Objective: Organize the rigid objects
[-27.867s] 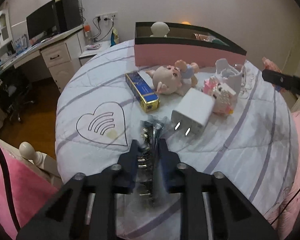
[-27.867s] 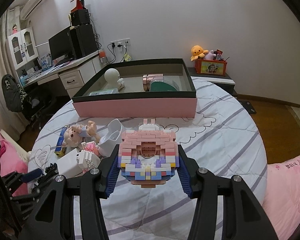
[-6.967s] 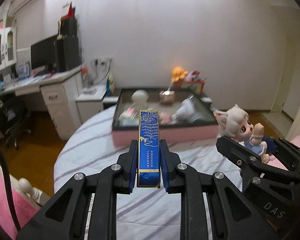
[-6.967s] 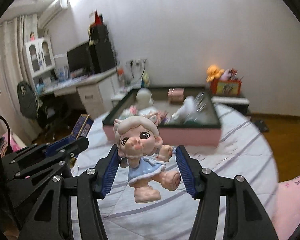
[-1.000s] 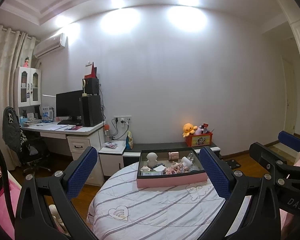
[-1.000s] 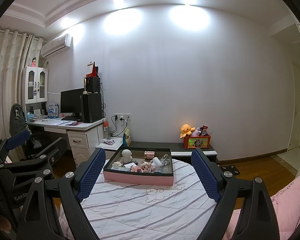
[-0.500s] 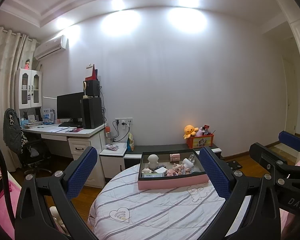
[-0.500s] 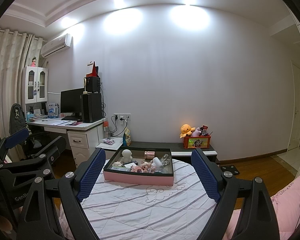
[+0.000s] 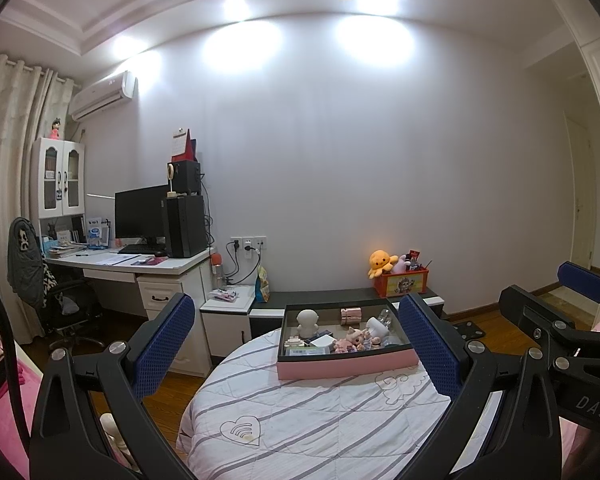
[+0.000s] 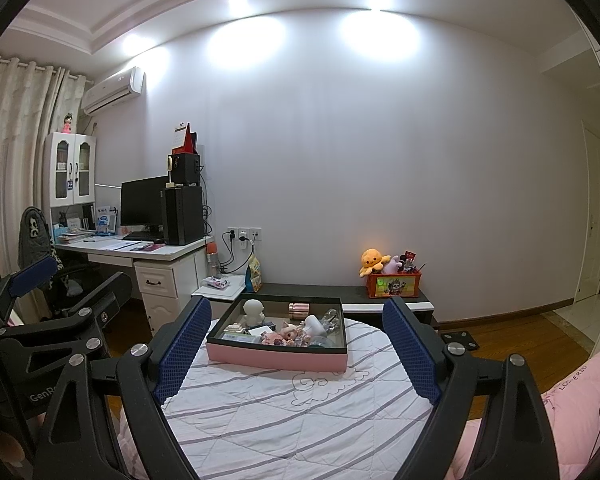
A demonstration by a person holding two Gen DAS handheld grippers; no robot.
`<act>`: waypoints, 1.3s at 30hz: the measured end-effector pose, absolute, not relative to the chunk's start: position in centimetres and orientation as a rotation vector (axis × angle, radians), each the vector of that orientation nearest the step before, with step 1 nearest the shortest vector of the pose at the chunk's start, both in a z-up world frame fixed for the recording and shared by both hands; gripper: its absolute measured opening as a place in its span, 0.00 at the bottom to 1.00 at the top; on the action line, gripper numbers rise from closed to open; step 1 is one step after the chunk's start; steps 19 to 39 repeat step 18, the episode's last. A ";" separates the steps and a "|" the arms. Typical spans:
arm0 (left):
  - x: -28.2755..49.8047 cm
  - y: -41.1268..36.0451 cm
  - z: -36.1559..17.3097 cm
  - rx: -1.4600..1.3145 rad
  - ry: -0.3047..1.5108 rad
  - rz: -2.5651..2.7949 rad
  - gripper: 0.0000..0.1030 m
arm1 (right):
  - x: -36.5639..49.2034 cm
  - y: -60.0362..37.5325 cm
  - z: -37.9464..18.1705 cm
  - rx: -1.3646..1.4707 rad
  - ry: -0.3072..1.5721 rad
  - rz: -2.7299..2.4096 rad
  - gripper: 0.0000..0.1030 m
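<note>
Left wrist view: left gripper [image 9: 300, 344] is hanging back from the round tabletop under a white quilted cover with grey stripes [image 9: 320, 416], jaws standing wide apart with nothing between them. Right gripper [image 10: 296, 344] is doing the same in its own view, jaws spread and empty; it is also showing at the left view's 3 o'clock edge.

Pink-sided shallow box with a dark rim [image 9: 344, 364] is sitting at the tabletop's 12 o'clock edge, well apart from both grippers. Task objects are lying inside it: a white round-headed figurine [image 9: 307, 322] at the box's 10 o'clock, a rose-gold cylinder [image 9: 351, 314] near 12, a small doll with a pale head [image 10: 290, 330] near centre, a white block [image 9: 322, 342], plus smaller pieces too small to name.

Cover around the box is showing only its printed heart [image 9: 240, 430] and a cloud outline; no loose object is visible there.

Judgement: the sorting step looks done or nearly done, with both hands pausing clear. Next move probably calls for nothing more than a check that no piece is left outside the box.
</note>
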State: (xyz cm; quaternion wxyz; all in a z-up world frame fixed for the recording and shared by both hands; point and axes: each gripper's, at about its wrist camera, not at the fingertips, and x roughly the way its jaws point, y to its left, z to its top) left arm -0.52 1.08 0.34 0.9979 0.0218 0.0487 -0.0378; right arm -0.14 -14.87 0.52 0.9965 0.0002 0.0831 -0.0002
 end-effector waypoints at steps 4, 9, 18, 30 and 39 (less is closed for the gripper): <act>-0.5 1.1 0.3 0.042 0.097 -0.077 1.00 | -0.2 -14.8 0.6 -0.002 0.165 -0.003 0.86; -0.5 1.1 0.3 0.042 0.097 -0.077 1.00 | -0.2 -14.8 0.6 -0.003 0.165 -0.003 0.86; -0.6 1.1 0.3 0.043 0.098 -0.076 1.00 | -0.2 -14.8 0.6 -0.002 0.165 -0.003 0.86; -0.6 1.1 0.3 0.043 0.098 -0.076 1.00 | -0.2 -14.8 0.6 -0.002 0.165 -0.003 0.86; -0.6 1.1 0.3 0.043 0.098 -0.076 1.00 | -0.2 -14.8 0.6 -0.002 0.165 -0.003 0.86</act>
